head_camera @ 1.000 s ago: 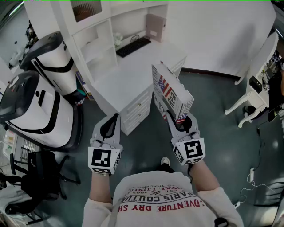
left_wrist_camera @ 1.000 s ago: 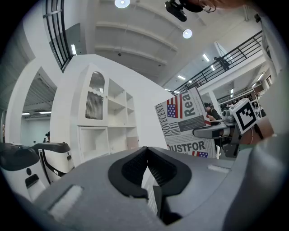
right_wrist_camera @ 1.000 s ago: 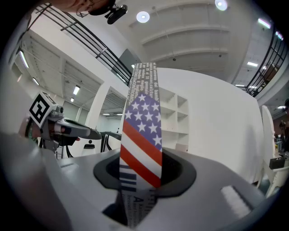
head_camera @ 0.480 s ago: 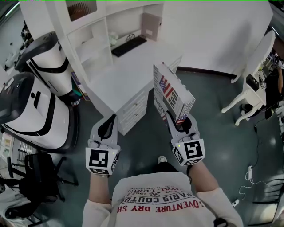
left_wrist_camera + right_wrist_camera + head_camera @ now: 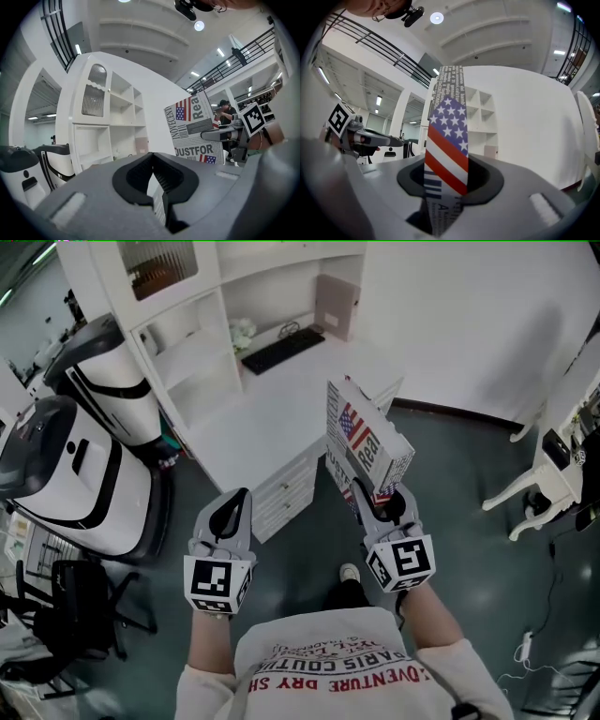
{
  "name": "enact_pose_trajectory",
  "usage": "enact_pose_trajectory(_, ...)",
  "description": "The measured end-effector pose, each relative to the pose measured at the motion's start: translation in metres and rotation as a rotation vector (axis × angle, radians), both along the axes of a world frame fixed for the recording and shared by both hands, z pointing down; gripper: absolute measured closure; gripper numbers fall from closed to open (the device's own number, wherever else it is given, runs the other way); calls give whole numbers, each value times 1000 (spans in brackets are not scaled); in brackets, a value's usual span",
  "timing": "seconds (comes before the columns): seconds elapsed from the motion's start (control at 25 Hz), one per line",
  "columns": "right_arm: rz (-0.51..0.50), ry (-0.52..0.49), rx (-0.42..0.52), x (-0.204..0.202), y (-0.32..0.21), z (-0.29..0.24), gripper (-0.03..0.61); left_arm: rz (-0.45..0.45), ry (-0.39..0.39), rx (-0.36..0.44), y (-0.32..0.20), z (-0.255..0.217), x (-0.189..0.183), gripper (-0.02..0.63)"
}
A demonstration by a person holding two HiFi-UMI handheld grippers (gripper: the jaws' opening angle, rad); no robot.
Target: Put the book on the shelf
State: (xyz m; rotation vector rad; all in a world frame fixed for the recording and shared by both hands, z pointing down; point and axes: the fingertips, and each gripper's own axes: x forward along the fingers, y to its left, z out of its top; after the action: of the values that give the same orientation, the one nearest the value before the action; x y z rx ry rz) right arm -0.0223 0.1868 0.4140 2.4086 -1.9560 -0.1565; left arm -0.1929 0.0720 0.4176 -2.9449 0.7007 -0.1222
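Observation:
The book (image 5: 364, 439), its cover printed with newsprint and a stars-and-stripes flag, stands upright in my right gripper (image 5: 380, 501), which is shut on its lower edge. In the right gripper view the book's spine (image 5: 446, 140) rises straight out from between the jaws. My left gripper (image 5: 231, 510) hangs level to the left, shut with nothing in it; its tips (image 5: 153, 171) meet. The white shelf unit (image 5: 183, 338) stands on a white desk (image 5: 267, 404) ahead and to the left. From the left gripper view I see the book (image 5: 197, 126) and shelf compartments (image 5: 112, 126).
A black keyboard (image 5: 281, 351) and a small brown board (image 5: 336, 306) sit on the desk. Drawers (image 5: 291, 486) lie below its front edge. A white-and-black machine (image 5: 70, 465) and a black chair (image 5: 75, 610) stand left; a white chair (image 5: 553, 470) stands right.
The view has shifted slightly, and the desk and shelf now sit a little further right in it. Both grippers keep their pose, and the book stays gripped.

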Motion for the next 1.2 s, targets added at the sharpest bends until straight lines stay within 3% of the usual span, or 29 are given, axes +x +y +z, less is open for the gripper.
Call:
enact_pose_trajectory(0.4, -188, -11, -46, 159, -75, -7, 430, -176, -4, -10, -41, -13, 142, 607)
enact_pose_trajectory(0.56, -230, -38, -62, 204, -100, -6, 430, -247, 0, -25, -52, -11, 179, 607)
enact_pose_trajectory(0.84, -316, -32, -70, 235, -156, -12, 430, -351, -9, -19, -83, -24, 201, 607)
enact_pose_trajectory(1.2, -401, 0, -25, 232, -260, -49, 430, -450, 19, 18, -157, -42, 187, 608)
